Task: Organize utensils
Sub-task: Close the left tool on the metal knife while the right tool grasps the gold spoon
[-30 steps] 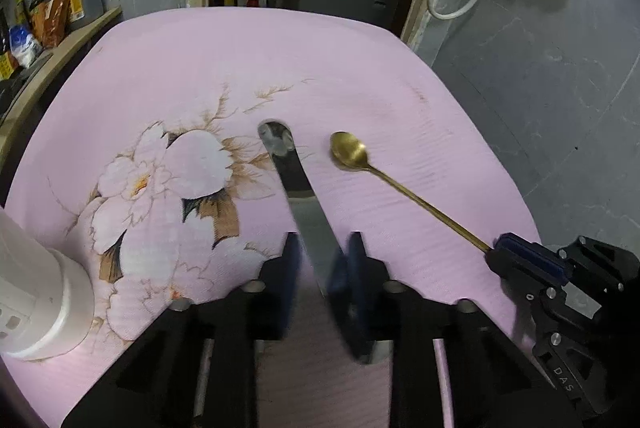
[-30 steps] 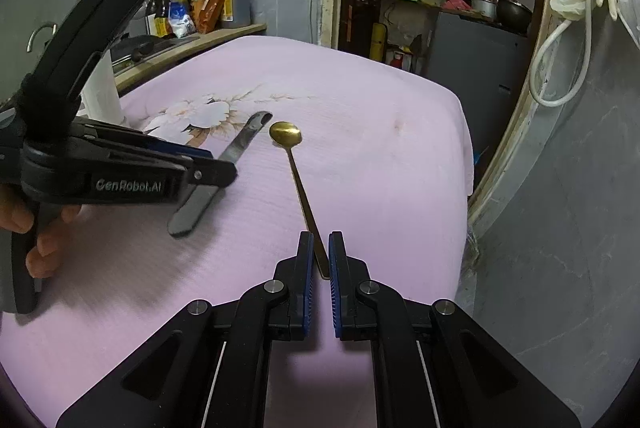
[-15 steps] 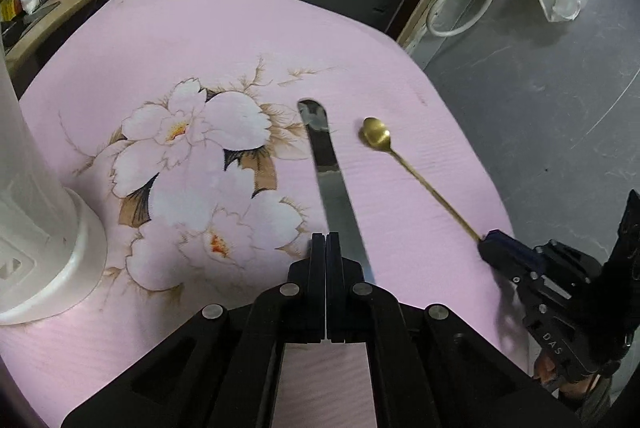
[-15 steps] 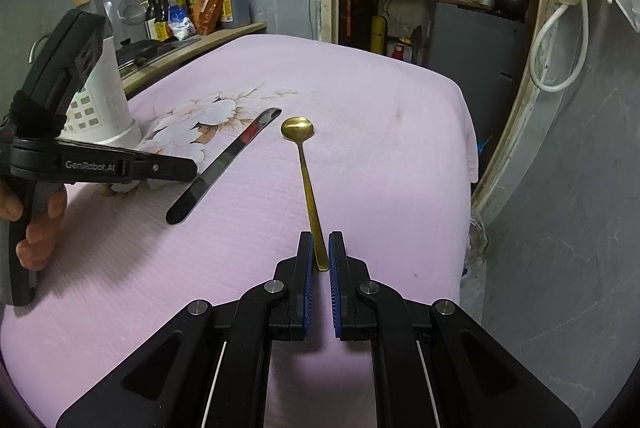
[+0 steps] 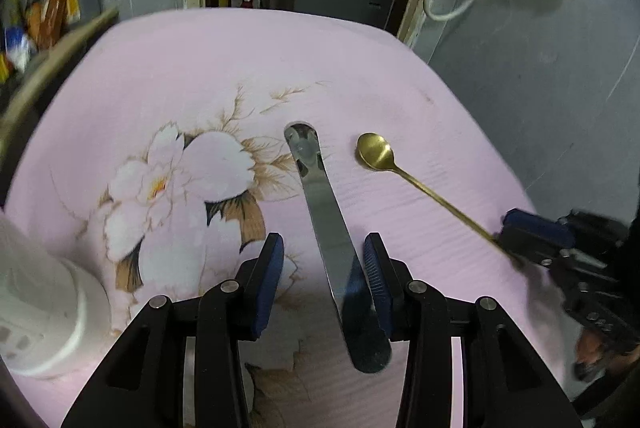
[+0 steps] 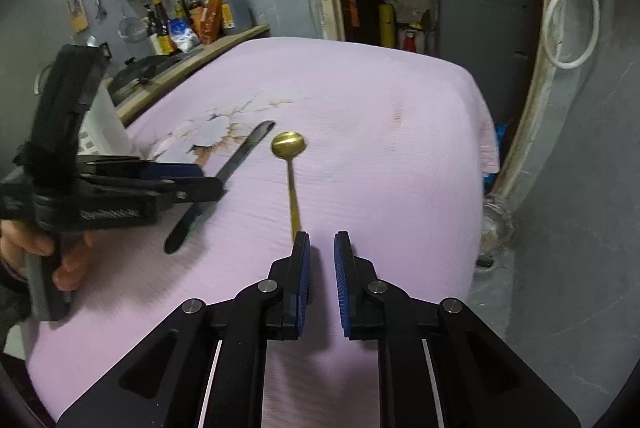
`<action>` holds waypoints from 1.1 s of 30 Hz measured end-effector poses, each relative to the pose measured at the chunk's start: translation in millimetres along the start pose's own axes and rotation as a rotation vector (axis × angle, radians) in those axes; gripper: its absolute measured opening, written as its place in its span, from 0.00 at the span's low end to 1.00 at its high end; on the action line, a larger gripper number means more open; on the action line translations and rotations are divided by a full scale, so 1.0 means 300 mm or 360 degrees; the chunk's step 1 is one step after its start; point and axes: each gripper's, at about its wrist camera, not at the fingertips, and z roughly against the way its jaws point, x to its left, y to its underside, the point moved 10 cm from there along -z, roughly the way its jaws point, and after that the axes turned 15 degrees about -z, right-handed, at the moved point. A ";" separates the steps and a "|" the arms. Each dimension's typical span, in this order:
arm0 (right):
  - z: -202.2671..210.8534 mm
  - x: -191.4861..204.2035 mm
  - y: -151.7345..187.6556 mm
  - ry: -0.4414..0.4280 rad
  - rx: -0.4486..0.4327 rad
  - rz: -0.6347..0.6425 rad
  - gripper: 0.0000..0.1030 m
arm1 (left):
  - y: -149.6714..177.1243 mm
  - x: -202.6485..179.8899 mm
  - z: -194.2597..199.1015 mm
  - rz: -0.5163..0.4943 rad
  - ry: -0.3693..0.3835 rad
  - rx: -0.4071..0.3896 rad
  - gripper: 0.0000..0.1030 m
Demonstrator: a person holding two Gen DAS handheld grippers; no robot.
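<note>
My left gripper fingers opening, knife handle between, unclamped; centre before squeezing. Right gripper fingers opening, gold spoon handle at 11 o'clock, outside gap; shift left.

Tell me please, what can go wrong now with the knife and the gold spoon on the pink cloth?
1. The left gripper is opening with the flat knife between its pads, off-centre near one pad; a new grip could slip on the smooth steel.
2. The right gripper is opening, and the gold spoon handle end sits beside one pad, not between them, so closing could miss it.
3. The pink cloth is soft; scooping low could snag it.
</note>
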 end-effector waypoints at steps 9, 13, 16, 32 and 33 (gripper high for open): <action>-0.007 0.053 0.043 0.0034 0.0044 0.0115 0.09 | -0.002 -0.003 -0.030 -0.0047 -0.0108 0.0045 0.15; 0.007 0.051 0.061 0.0051 0.0032 0.0111 0.06 | 0.041 0.012 0.003 -0.0023 -0.0086 0.0035 0.14; 0.019 0.040 0.066 0.0031 0.0042 0.0084 0.06 | 0.078 0.029 0.035 0.0031 -0.0050 0.0037 0.14; -0.154 0.078 -0.117 0.0037 0.0185 0.0148 0.34 | 0.151 0.050 0.145 -0.0104 -0.0185 0.0028 0.26; -0.171 0.081 -0.128 0.0041 0.0199 0.0158 0.35 | 0.159 0.056 0.138 -0.0118 -0.0194 0.0030 0.29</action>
